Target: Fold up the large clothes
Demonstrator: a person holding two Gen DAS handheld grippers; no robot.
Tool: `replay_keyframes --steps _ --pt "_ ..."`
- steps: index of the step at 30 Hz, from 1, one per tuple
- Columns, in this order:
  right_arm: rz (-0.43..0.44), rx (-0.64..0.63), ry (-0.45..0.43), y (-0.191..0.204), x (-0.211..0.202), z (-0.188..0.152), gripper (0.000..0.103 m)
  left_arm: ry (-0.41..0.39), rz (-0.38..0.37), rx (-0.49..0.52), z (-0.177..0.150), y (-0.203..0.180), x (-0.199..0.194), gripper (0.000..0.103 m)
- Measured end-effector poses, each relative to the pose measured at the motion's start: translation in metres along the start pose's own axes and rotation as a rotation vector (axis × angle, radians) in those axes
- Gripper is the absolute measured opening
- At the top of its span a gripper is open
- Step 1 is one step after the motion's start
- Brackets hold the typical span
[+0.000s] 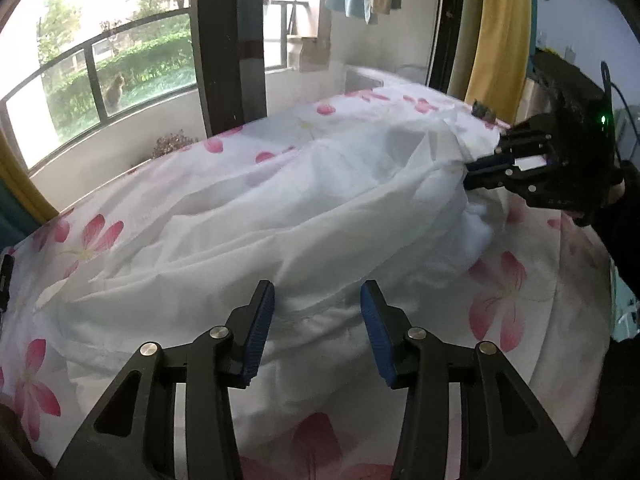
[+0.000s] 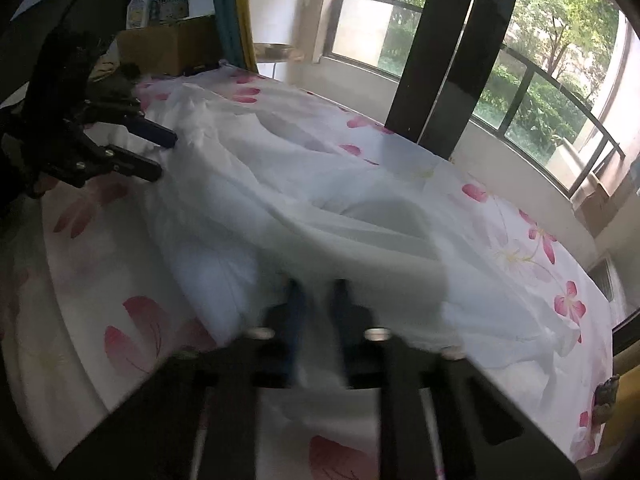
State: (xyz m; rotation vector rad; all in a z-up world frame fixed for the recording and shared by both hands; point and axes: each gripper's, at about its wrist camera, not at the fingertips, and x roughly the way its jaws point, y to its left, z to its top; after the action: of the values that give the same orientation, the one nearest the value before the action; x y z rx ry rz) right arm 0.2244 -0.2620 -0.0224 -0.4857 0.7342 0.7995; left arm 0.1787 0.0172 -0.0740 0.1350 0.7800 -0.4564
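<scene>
Blue ribbed pads [image 1: 260, 332] (parted) over thin, rumpled white garment [image 1: 280, 208], seemingly sheer.

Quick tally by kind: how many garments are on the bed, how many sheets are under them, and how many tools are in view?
White garment: 1
Flowered bed sheet: 1
Tools: 2 (left tool, right tool)
Total: 4

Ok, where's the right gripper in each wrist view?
Left wrist view: right gripper at the right edge, shut on the white garment.
Right wrist view: it sits bottom centre, blurred, the garment draped over its tips.
Shared landmark: the dark window post.
</scene>
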Motion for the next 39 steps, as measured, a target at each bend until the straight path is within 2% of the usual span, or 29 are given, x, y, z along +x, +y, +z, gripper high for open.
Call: replay_keyframes --steps 1,2,6,8,11,12,14,15,16,23,27,29,31,35,36,38,39 --pt "0.000 -0.001 -0.009 0.001 -0.004 0.001 0.004 -0.005 0.001 -0.004 0.001 0.000 0.000 0.015" --pt "0.006 0.005 -0.022 -0.002 -0.006 0.004 0.004 -0.013 0.017 -0.011 0.003 0.003 -0.002 0.010" --pt "0.058 0.106 -0.097 -0.022 -0.010 0.018 0.004 -0.057 0.046 -0.026 0.013 0.014 -0.005 0.005" --pt "0.048 0.130 -0.123 -0.034 -0.011 0.027 0.003 -0.061 0.070 -0.046 0.019 0.021 -0.005 0.005" --pt "-0.008 0.128 -0.132 -0.048 -0.005 0.046 0.003 -0.069 0.055 -0.085 0.027 0.033 -0.006 0.005" --pt "-0.025 0.127 -0.134 -0.054 -0.002 0.054 0.003 -0.074 0.066 -0.088 0.028 0.036 -0.007 0.008" --pt "-0.044 0.128 -0.131 -0.062 0.007 0.067 0.003 -0.069 0.079 -0.088 0.028 0.042 -0.007 0.024" --pt "-0.053 0.126 -0.128 -0.066 0.012 0.072 0.003 -0.056 0.078 -0.090 0.027 0.045 -0.005 0.037" --pt "-0.063 0.126 -0.122 -0.070 0.019 0.079 0.003 -0.038 0.080 -0.086 0.026 0.049 -0.002 0.042" --pt "-0.102 0.145 -0.063 -0.095 0.059 0.101 0.003 0.080 0.112 -0.025 0.028 0.067 0.016 0.043" --pt "-0.127 0.175 -0.039 -0.110 0.075 0.100 0.003 0.097 0.088 0.000 0.033 0.071 0.024 0.043" --pt "-0.131 0.202 -0.023 -0.119 0.086 0.101 0.003 0.136 0.079 0.017 0.034 0.073 0.033 0.043" --pt "-0.147 0.219 -0.005 -0.125 0.097 0.100 0.003 0.178 0.123 0.022 0.035 0.080 0.044 0.043" --pt "-0.154 0.242 0.027 -0.131 0.108 0.095 0.004 0.187 0.230 -0.045 0.041 0.108 0.053 0.043" --pt "-0.158 0.243 0.034 -0.132 0.108 0.093 0.005 0.184 0.251 -0.056 0.042 0.114 0.054 0.043" --pt "-0.181 0.250 0.031 -0.137 0.105 0.092 0.021 0.194 0.302 -0.104 0.044 0.133 0.059 0.043" --pt "-0.203 0.255 0.027 -0.140 0.101 0.091 0.044 0.190 0.320 -0.142 0.045 0.144 0.059 0.043"
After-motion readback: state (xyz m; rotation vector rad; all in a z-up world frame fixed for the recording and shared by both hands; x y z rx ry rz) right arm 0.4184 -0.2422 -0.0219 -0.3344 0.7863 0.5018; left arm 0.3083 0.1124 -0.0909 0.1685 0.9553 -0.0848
